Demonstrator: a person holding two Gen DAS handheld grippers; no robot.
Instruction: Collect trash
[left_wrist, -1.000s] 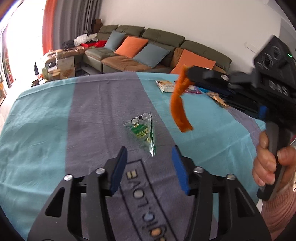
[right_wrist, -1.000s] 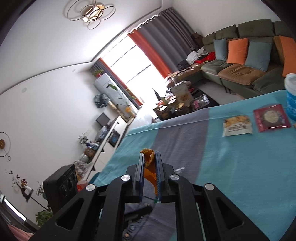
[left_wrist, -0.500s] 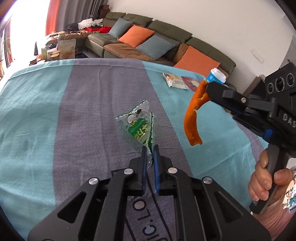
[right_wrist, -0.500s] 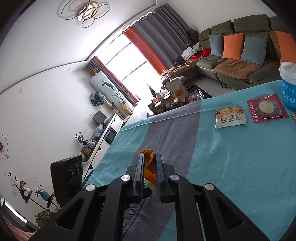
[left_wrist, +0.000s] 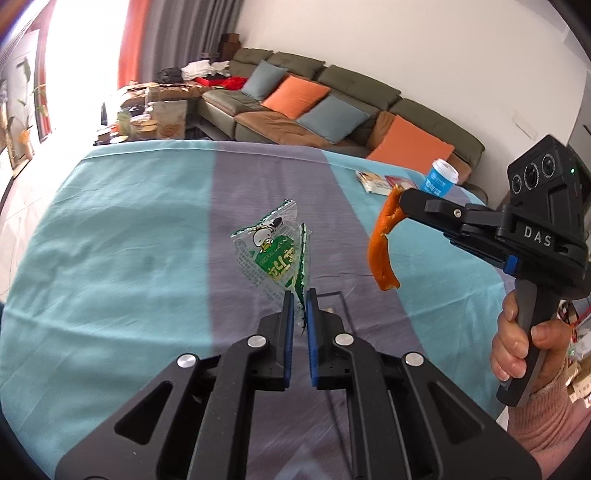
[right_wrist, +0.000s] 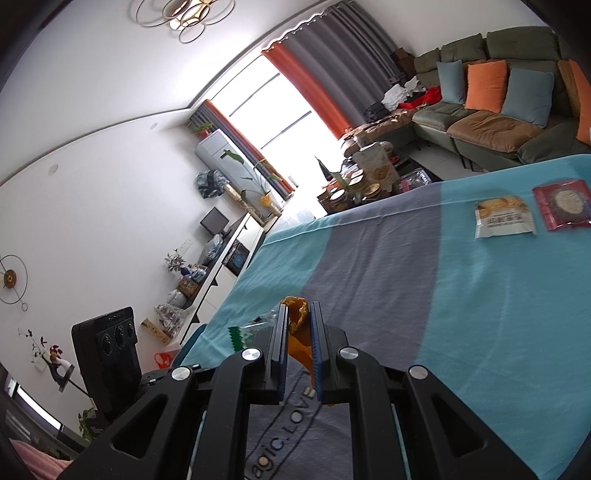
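My left gripper (left_wrist: 300, 295) is shut on the lower tip of a clear and green snack wrapper (left_wrist: 273, 251), which stands lifted off the teal and grey tablecloth (left_wrist: 110, 266). To its right, my right gripper (left_wrist: 400, 197) is shut on a strip of orange peel (left_wrist: 380, 251) that dangles above the cloth. In the right wrist view the right gripper (right_wrist: 300, 314) pinches the orange peel (right_wrist: 297, 317) between its blue pads, and a corner of the wrapper (right_wrist: 240, 334) shows at the left.
A beige snack packet (right_wrist: 504, 221) and a red packet (right_wrist: 565, 205) lie at the far right of the cloth. A blue and white paper cup (left_wrist: 441, 181) stands near them. A sofa (left_wrist: 332, 107) with cushions lies beyond. A hand (left_wrist: 524, 339) holds the right gripper's handle.
The left gripper's jaws went from wide open to shut on the wrapper's tip, then lifted it off the cloth. The right gripper, still holding the peel, drifted slightly.
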